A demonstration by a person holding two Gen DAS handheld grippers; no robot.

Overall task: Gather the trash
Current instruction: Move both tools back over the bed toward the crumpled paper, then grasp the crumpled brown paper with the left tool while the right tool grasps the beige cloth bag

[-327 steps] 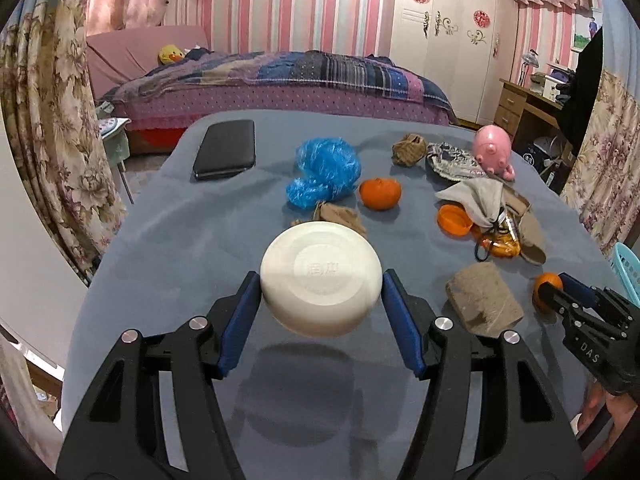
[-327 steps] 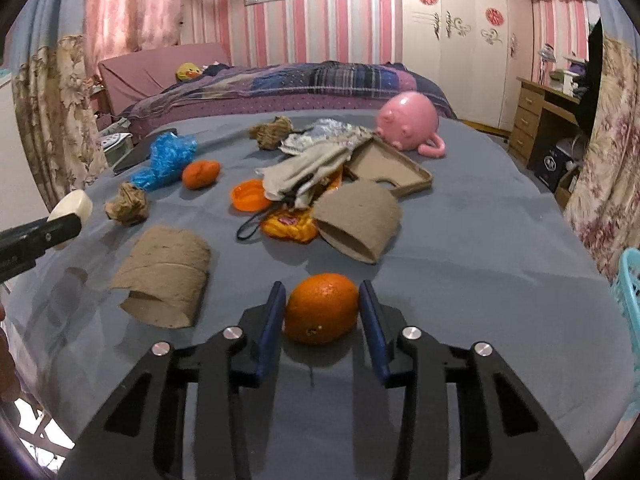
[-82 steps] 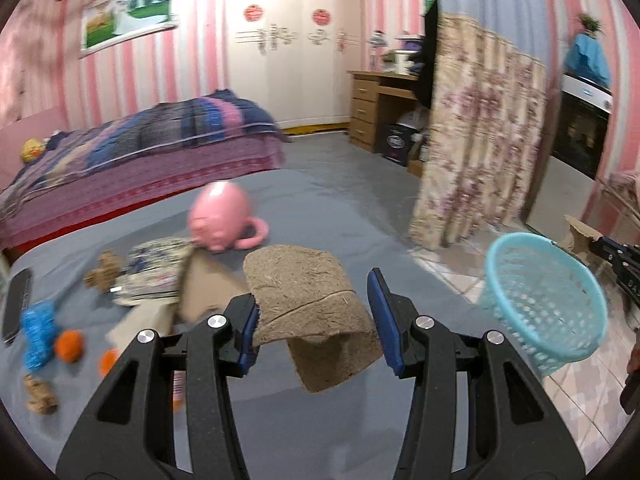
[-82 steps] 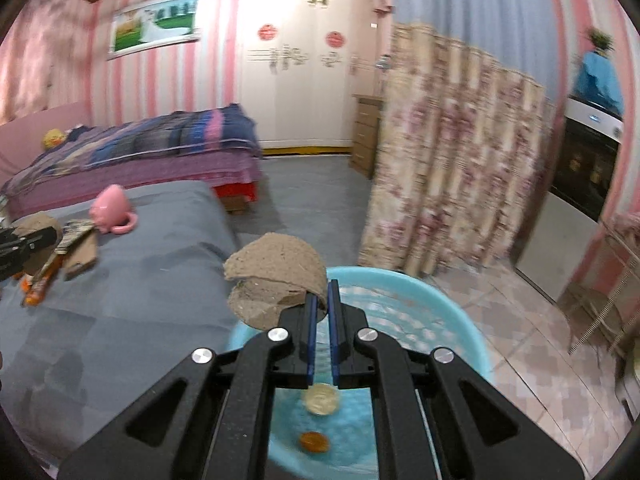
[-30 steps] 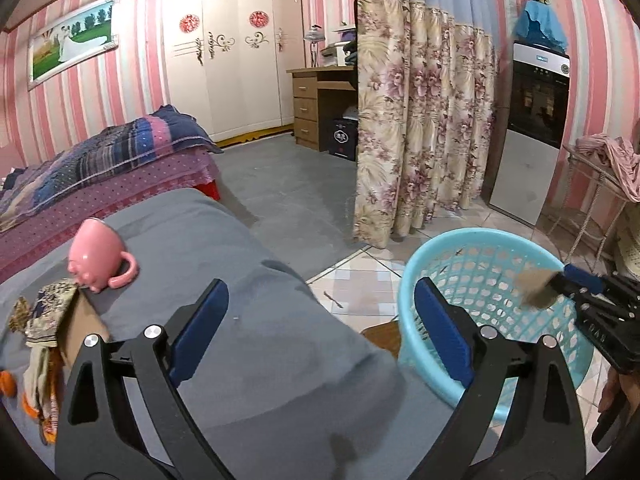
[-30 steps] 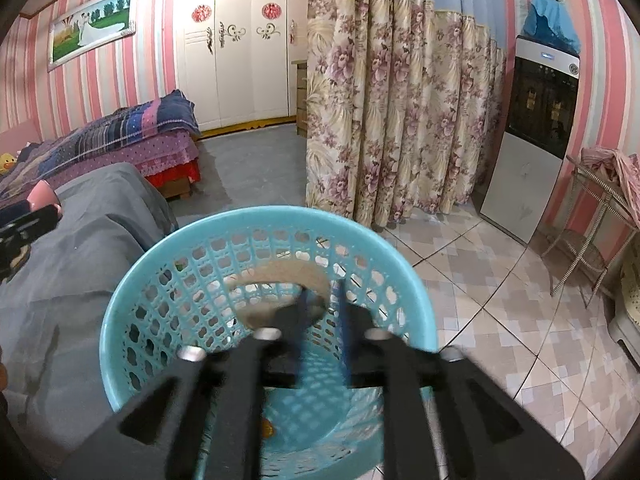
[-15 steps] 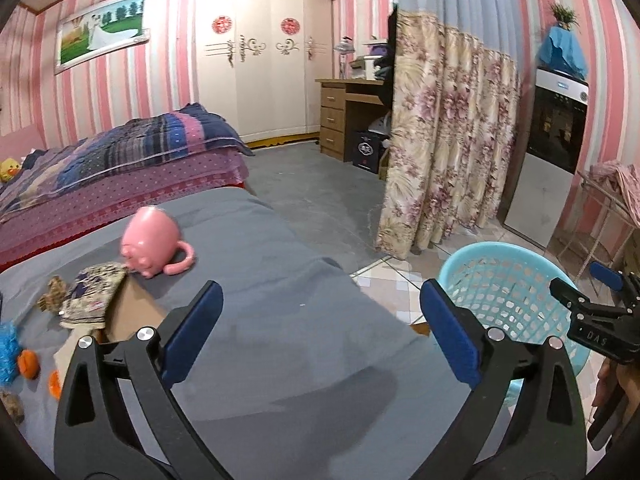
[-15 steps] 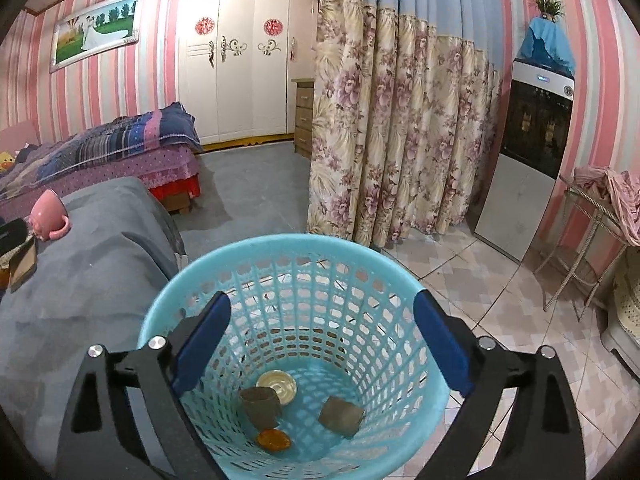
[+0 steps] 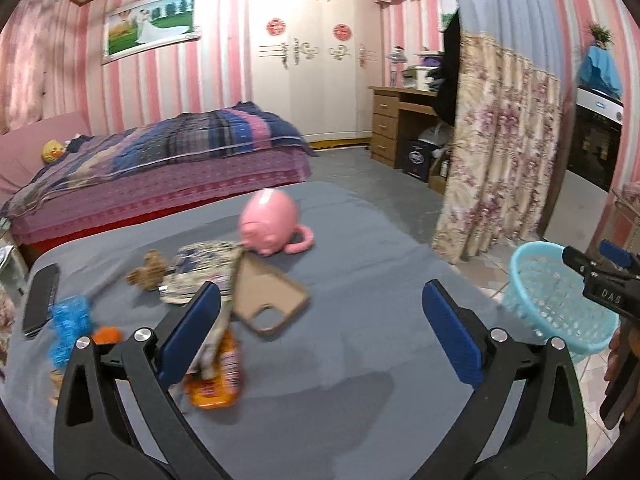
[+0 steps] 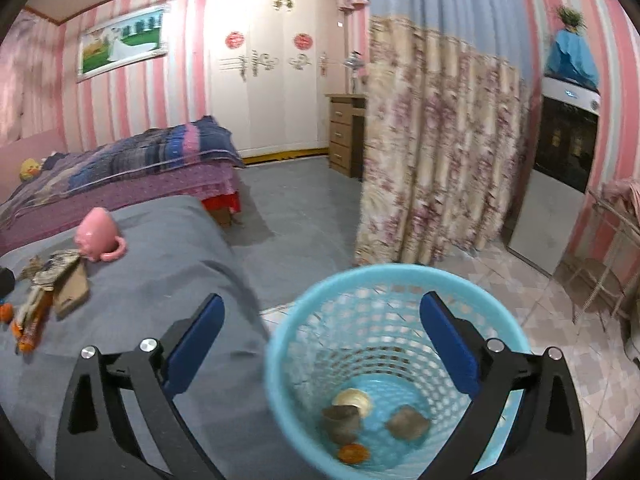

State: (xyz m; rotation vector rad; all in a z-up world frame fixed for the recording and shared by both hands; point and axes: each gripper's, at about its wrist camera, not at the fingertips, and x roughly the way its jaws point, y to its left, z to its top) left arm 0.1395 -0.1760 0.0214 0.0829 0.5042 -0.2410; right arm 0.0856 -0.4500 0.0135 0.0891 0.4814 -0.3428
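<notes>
My left gripper (image 9: 320,320) is open and empty above the grey table (image 9: 352,344). Trash lies at its left: an orange wrapper (image 9: 218,380), a blue plastic wad (image 9: 68,322), a small orange (image 9: 107,335), a brown paper wad (image 9: 148,272) and a patterned wrapper (image 9: 204,268). My right gripper (image 10: 320,332) is open and empty above the light blue basket (image 10: 300,320) beside the table. In the basket lie two brown cardboard pieces (image 10: 342,420), a pale round lid (image 10: 352,398) and an orange (image 10: 352,453). The basket also shows in the left wrist view (image 9: 556,300).
A pink pig-shaped mug (image 9: 272,226), a brown phone case (image 9: 268,304) and a black phone (image 9: 40,304) lie on the table. A bed (image 9: 160,160), a wardrobe (image 9: 316,60), a desk (image 9: 404,120) and a flowered curtain (image 10: 432,152) stand around.
Both grippers let go of their brown cardboard pieces into the basket and opened. The left gripper has swung back left over the table; the right has drawn back from the basket.
</notes>
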